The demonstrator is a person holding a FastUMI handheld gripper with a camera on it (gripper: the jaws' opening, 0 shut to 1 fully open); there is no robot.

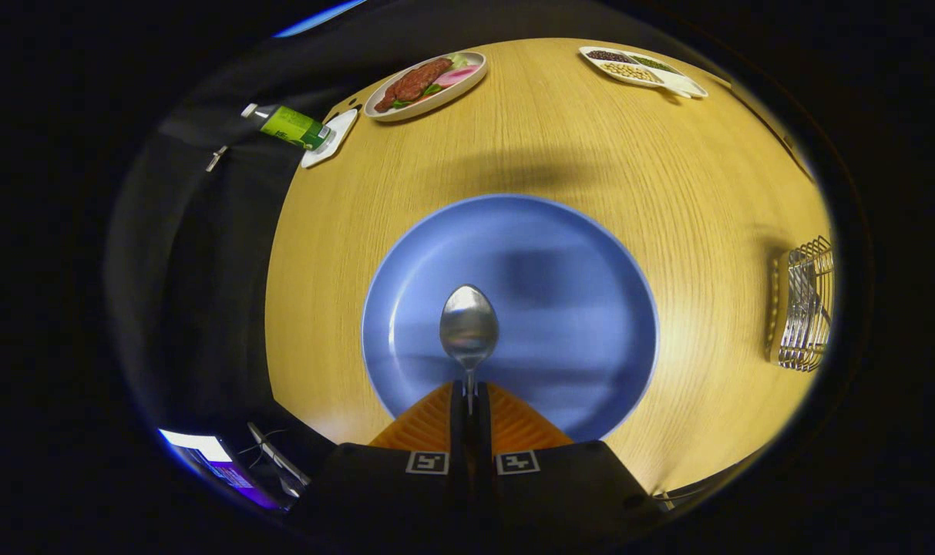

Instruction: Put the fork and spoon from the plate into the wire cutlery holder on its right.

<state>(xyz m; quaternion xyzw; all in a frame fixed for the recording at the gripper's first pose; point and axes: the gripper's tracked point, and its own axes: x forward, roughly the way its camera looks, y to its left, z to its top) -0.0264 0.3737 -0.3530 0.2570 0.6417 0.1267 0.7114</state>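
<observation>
My gripper (471, 397) is shut on the handle of a silver spoon (469, 327), its two orange fingers (428, 424) pressed together around it. The spoon's bowl sticks out just ahead of the fingertips, above the blue plate (559, 254). The plate lies on the wooden table and has nothing else on it. To the plate's right, near the table's edge, stands the wire cutlery holder (805, 304). A metal utensil seems to lie inside it, though I cannot tell which one.
Beyond the plate, a plate of meat and vegetables (425, 83) and a divided white dish of beans (640, 69) stand at the table's far edge. A green bottle (294, 127) lies on a small white tray at the far left corner.
</observation>
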